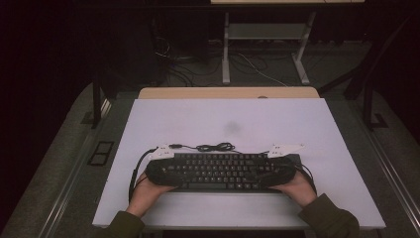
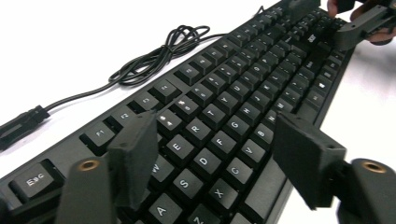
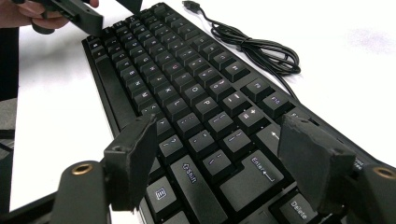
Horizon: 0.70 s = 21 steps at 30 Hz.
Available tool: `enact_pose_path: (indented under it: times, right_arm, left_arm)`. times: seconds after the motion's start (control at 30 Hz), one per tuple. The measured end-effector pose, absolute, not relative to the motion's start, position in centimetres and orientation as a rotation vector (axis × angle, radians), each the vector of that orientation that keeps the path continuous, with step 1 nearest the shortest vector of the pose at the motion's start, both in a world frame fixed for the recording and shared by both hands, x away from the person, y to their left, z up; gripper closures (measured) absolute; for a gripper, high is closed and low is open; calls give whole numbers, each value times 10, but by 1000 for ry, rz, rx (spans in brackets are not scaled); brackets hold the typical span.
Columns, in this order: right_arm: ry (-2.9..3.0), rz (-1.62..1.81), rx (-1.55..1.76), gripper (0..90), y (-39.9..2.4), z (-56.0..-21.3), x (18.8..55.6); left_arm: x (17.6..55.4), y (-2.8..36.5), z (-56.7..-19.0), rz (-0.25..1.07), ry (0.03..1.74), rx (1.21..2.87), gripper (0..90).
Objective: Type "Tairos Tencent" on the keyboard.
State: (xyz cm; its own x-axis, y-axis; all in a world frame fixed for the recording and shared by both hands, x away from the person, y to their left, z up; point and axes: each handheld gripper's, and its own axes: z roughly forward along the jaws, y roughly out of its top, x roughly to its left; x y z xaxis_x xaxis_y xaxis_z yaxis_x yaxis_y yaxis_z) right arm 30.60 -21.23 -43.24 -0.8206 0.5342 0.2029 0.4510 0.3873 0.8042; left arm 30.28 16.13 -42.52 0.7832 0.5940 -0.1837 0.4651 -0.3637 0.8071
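A black keyboard lies flat on the white table, near the front edge. Its coiled cable rests just behind it. My left gripper hovers over the keyboard's left end, jaws apart above the letter keys and pressing nothing. My right gripper stands open over the right end, around the Shift and Enter keys. In the left gripper view the cable runs along the far side, and the right gripper shows at the far end. The right gripper view has the left gripper at the top left.
The table's front edge runs just below the person's hands. A wooden strip borders the far edge. Beyond it are desk legs and loose cables on a dark floor. White tabletop stretches behind and to both sides of the keyboard.
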Motion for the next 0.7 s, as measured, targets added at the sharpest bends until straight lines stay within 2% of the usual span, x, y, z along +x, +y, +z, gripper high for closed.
enact_pose_path:
  times: [0.1,0.4,0.57,0.7]
  right_arm:
    - [2543,1427,908,280,-212,-433,306]
    - [2540,1427,914,280,-212,-433,306]
    - [2538,1425,908,280,-212,-433,305]
    - [2538,1424,908,280,-212,-433,305]
  left_arm:
    - [306,161,-426,181,790,2027,426]
    - [312,163,-428,191,813,2042,773]
    - [316,163,-430,175,817,2054,888]
    - [318,161,-431,166,811,2062,889]
